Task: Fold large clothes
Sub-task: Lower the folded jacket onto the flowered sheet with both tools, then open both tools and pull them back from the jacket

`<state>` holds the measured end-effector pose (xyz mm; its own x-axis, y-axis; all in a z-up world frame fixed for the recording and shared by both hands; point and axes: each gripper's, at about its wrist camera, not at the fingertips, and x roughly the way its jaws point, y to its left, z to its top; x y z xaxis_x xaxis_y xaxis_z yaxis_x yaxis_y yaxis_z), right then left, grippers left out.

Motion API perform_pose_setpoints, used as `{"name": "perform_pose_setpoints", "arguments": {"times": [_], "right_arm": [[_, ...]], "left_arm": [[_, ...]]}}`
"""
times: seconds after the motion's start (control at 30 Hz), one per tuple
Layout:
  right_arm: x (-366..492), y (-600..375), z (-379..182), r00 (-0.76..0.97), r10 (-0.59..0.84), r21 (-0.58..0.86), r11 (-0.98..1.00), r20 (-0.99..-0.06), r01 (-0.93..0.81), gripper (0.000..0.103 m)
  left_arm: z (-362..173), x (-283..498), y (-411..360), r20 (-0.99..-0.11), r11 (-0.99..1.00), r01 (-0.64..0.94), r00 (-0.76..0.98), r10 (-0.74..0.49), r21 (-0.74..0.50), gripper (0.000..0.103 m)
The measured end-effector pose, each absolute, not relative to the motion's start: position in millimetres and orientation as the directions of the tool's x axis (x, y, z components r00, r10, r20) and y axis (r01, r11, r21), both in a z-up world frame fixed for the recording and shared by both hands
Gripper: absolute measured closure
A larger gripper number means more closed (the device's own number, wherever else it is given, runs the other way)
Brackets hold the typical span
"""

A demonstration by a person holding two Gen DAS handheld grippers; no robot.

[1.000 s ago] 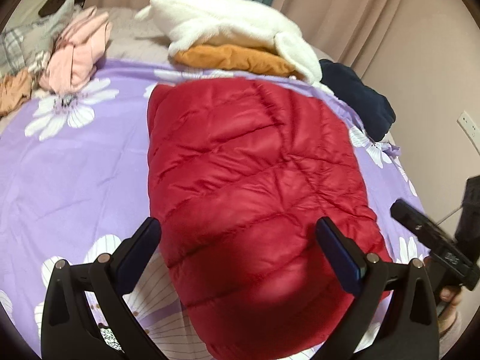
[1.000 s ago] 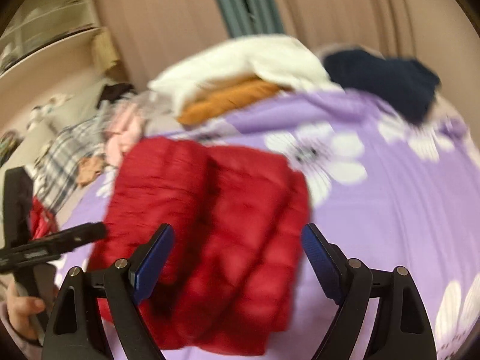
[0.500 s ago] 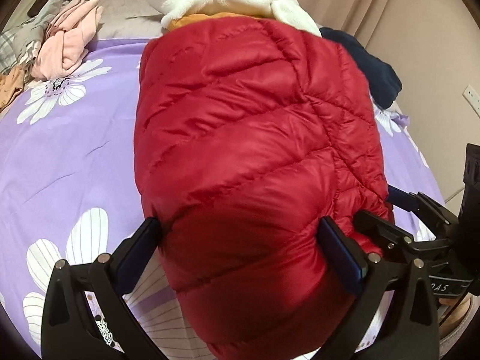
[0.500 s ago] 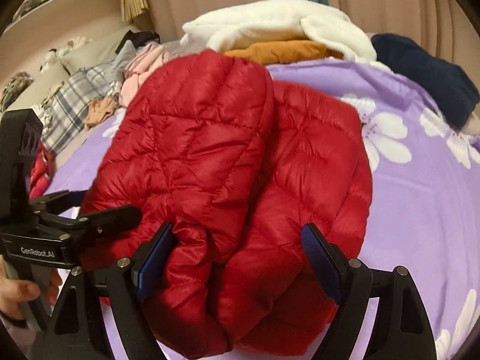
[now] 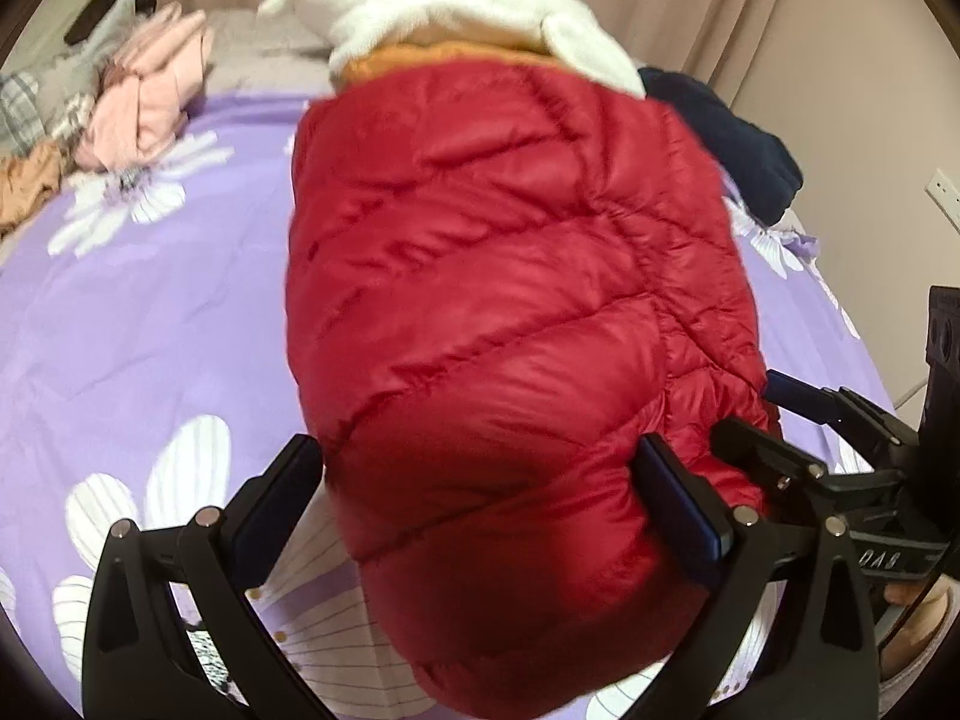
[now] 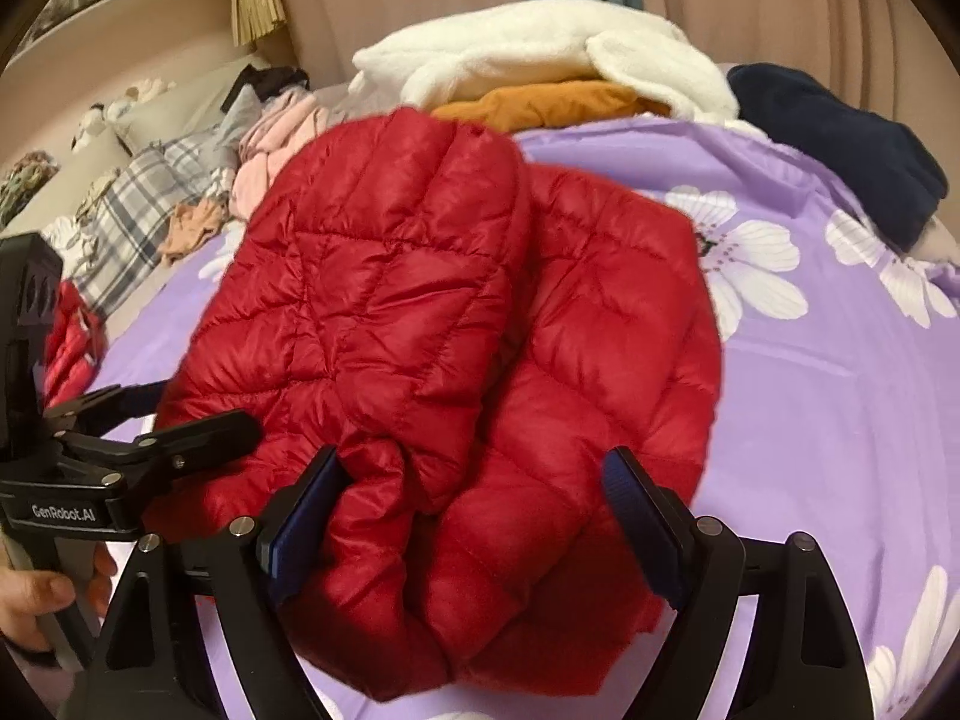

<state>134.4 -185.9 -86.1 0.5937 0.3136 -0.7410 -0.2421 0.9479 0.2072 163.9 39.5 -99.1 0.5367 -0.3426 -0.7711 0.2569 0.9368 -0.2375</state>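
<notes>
A red quilted puffer jacket [image 5: 510, 312] lies folded in a thick bundle on the purple flowered bedspread [image 5: 150, 330]. My left gripper [image 5: 480, 510] is open, its jaws wide on either side of the bundle's near end. My right gripper [image 6: 474, 516] is open too, its jaws astride the bundle's edge, where the folded layers [image 6: 384, 300] show. Each gripper shows in the other's view: the right one at the jacket's right side [image 5: 798, 438], the left one at its left side [image 6: 150, 438].
A white fleece [image 5: 468, 6] lies over an orange garment [image 5: 432, 57] at the back. A navy garment [image 5: 732, 144] lies back right. Pink [image 5: 150, 102], plaid and tan clothes are piled back left. A wall with a socket [image 5: 942, 186] is on the right.
Both grippers moved in close around the folded jacket's ends. In the last half second the left gripper drew back slightly; both jaws stayed open.
</notes>
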Motion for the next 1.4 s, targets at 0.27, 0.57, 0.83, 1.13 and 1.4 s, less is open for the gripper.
{"name": "perform_pose_setpoints", "arguments": {"times": [0.27,0.57,0.83,1.13,1.4], "right_arm": [[134,-199,-98,0.583,0.315,0.240,0.949,-0.749,-0.204,0.017],[136,-199,-111,0.556,0.351,0.299,0.936,-0.754,-0.186,0.017],[116,-204,-79,0.617,0.312,0.247,0.950,-0.723,-0.191,0.017],[88,-208,-36,0.663,0.261,0.189,0.965,-0.701,-0.181,0.017],[62,-209,-4,0.689,0.246,0.178,0.969,-0.681,-0.170,0.007]], "left_arm": [[-98,149,24,-0.743,0.928,0.353,0.587,-0.321,-0.122,0.001],[-113,161,20,-0.768,0.927,0.359,0.563,-0.306,-0.106,0.000],[-78,138,27,-0.741,0.940,0.319,0.600,-0.301,-0.124,0.000],[-27,103,36,-0.700,0.956,0.281,0.667,-0.255,-0.082,0.000],[14,68,36,-0.700,0.984,0.176,0.703,-0.128,-0.004,0.000]]}}
